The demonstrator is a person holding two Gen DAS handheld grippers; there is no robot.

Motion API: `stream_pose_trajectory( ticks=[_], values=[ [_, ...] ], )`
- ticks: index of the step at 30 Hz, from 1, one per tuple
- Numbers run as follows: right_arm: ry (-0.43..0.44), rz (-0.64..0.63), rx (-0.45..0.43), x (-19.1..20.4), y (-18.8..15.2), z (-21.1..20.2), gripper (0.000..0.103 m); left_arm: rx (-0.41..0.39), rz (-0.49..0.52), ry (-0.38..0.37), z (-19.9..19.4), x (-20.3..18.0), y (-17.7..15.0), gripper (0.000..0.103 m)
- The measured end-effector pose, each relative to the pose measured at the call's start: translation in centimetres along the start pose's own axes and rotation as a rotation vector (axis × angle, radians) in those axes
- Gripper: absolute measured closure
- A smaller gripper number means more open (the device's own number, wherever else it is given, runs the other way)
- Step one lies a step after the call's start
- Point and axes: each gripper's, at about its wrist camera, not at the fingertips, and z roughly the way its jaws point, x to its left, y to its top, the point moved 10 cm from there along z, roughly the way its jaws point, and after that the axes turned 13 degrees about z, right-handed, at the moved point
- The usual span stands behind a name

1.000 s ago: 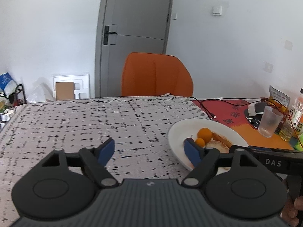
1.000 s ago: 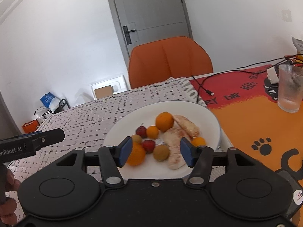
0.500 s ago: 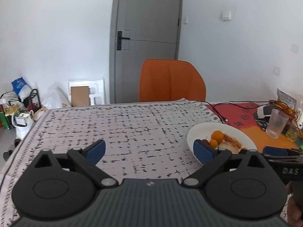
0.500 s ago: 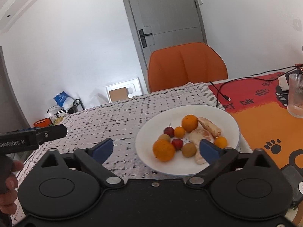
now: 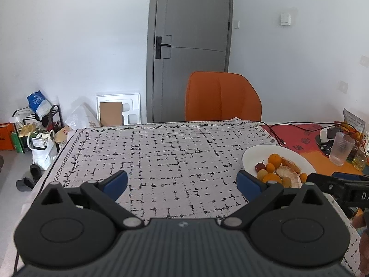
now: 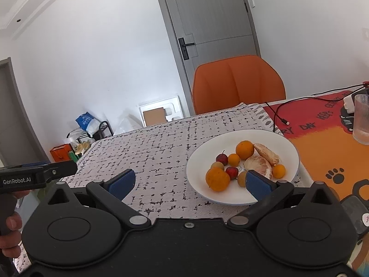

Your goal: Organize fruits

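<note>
A white plate (image 6: pixel 286 143) on the patterned tablecloth (image 6: pixel 161 152) holds several fruits: two oranges (image 6: pixel 245 149), small red and yellow-green fruits (image 6: pixel 222 158), small orange ones and peeled citrus segments (image 6: pixel 258 165). The plate also shows at the right in the left wrist view (image 5: pixel 256 152). My right gripper (image 6: pixel 189 181) is open and empty, held above the table at the plate's near left edge. My left gripper (image 5: pixel 182 181) is open and empty over the bare cloth, left of the plate.
An orange chair (image 5: pixel 222 97) stands at the table's far side. A ribbed glass (image 6: pixel 362 120), a black cable (image 6: pixel 276 113) and a white charger lie on the red-orange mat (image 6: pixel 322 143) to the right. Bags and a rack (image 5: pixel 37 127) sit on the floor left.
Both grippers have pulled back and risen away from the plate. The right gripper's jaws have opened wider, and the left gripper's too.
</note>
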Motion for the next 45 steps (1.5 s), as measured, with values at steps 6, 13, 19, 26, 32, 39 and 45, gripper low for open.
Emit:
stream_pose_trajectory(
  ticks=[6, 13, 19, 26, 32, 39, 45],
  values=[
    [0.014, -0.006, 0.004, 0.6, -0.2, -1.2, 0.0, -0.002, 0.009, 0.0, -1.7, 1.0, -0.8, 0.003],
    [0.03, -0.003, 0.024, 1.2, -0.8, -2.5, 0.0, 0.017, -0.006, 0.024, -3.5, 3.1, -2.6, 0.003],
    [0.022, -0.028, 0.017, 1.6, -1.1, -3.2, 0.0, 0.048, -0.028, 0.058, -3.8, 5.4, -4.3, 0.003],
    [0.029, -0.045, 0.045, 2.1, -2.3, -3.5, 0.0, 0.076, -0.025, 0.094, -4.4, 6.3, -6.1, 0.003],
    [0.016, -0.062, 0.061, 2.3, -3.6, -3.7, 0.0, 0.082, -0.024, 0.087, -5.2, 5.8, -7.6, 0.003],
    [0.013, -0.079, 0.075, 2.9, -4.8, -3.5, 0.0, 0.081, 0.005, 0.062, -5.5, 4.3, -8.3, 0.003],
    [0.01, -0.084, 0.1, 3.0, -5.6, -3.0, 0.0, 0.079, 0.005, 0.067, -5.6, 4.1, -8.3, 0.003]
  ],
)
